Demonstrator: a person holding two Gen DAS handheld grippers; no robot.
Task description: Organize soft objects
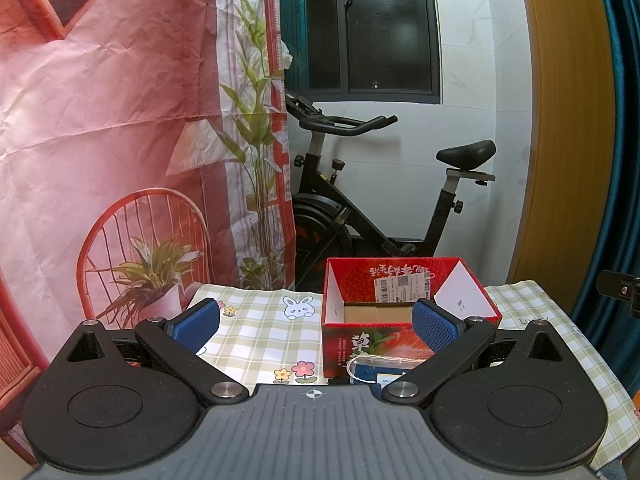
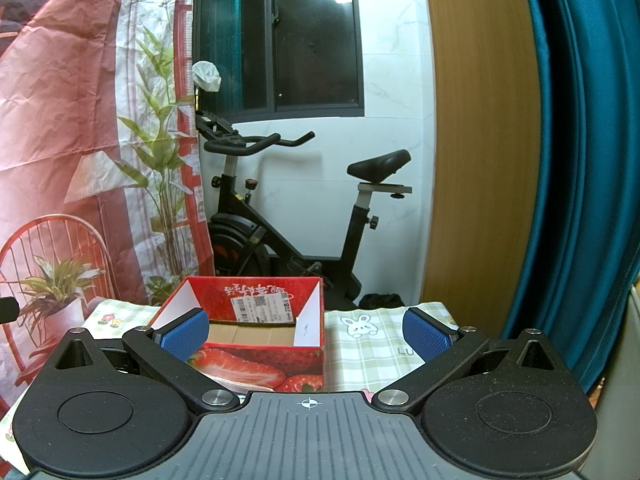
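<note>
Left gripper (image 1: pixel 316 320) and right gripper (image 2: pixel 306 334): jaws spread wide, gripping nothing, both just short of the box (image 1: pixel 344 344). Against the box's front wall, a small blue packet (image 1: pixel 380 370), perhaps the soft thing; hard to tell. Lower squarely over it, pinch lightly, lift above the rim, release inside. Behind the box, an exercise bike (image 1: pixel 360 200).
</note>
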